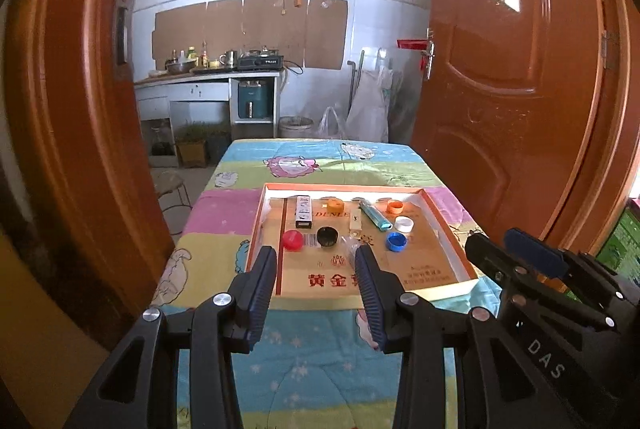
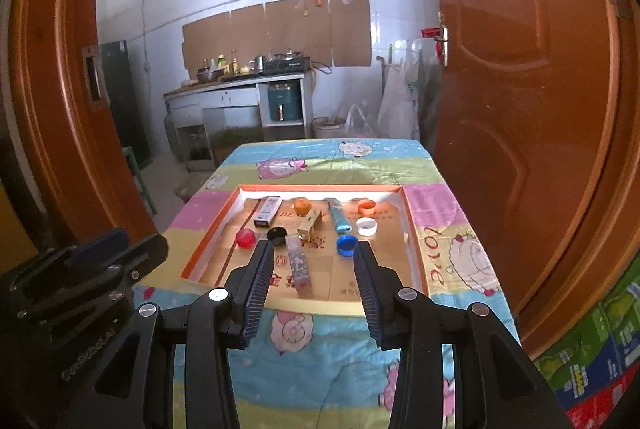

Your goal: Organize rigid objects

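I'm looking at a shallow cardboard tray (image 2: 416, 261) with an orange rim and white inner walls, lying on the table's cartoon-print quilt (image 2: 320, 349). Its floor is tan card with red Chinese print, partly covered by what lies on it. Along the far side sit a black-and-white box (image 2: 267, 211), an amber cap (image 2: 303, 206), a teal lighter (image 2: 339, 217) and an orange ring cap (image 2: 366, 206). Nearer me are a red cap (image 2: 245, 238), a black cap (image 2: 277, 234), a small gold box (image 2: 309, 225), a white cap (image 2: 367, 226) and a blue cap (image 2: 346, 244). A clear patterned tube (image 2: 301, 267) lies lengthwise toward the near rim — in the left wrist view it is almost wholly hidden behind a finger.

My left gripper (image 1: 316, 269) hangs over the near edge of the tray, jaws apart with nothing between them. My right gripper (image 2: 314, 265) does the same, jaws parted and empty; the tube only shows through the gap, down on the tray floor. Each gripper's body cuts off the near part of the quilt.

The print on the boxes is too small to read. Behind the table, between two orange-brown doors (image 2: 520, 109), a kitchen counter (image 2: 232, 85) carries bottles and pans I can't identify — glare from the window washes out the top.
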`<move>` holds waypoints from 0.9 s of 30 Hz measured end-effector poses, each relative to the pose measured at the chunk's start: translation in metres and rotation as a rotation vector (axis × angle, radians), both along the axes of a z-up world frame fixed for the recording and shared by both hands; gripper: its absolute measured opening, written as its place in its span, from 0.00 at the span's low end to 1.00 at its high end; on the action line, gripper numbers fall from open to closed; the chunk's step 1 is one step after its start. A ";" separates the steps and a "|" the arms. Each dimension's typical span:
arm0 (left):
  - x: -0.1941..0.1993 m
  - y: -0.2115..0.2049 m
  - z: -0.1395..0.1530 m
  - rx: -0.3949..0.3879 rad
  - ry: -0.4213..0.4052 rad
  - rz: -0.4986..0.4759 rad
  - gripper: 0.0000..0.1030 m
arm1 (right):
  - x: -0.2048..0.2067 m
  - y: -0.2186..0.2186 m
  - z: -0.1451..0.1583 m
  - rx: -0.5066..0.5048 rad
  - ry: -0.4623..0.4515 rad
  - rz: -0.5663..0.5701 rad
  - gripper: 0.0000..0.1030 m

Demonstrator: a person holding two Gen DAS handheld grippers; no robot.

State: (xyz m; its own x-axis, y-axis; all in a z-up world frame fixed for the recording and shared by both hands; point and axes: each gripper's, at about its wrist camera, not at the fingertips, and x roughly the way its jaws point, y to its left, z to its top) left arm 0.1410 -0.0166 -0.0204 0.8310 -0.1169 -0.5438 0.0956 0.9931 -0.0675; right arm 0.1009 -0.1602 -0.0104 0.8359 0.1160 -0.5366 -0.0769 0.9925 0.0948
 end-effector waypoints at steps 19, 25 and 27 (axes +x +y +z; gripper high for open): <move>-0.072 0.000 0.018 0.037 -0.065 0.050 0.39 | -0.072 0.001 0.017 0.013 -0.037 0.000 0.42; -0.084 0.004 0.021 0.031 -0.080 0.058 0.39 | -0.085 0.008 0.021 0.000 -0.049 0.009 0.42; -0.087 0.005 0.021 0.030 -0.086 0.061 0.39 | -0.088 0.009 0.022 -0.004 -0.054 0.010 0.42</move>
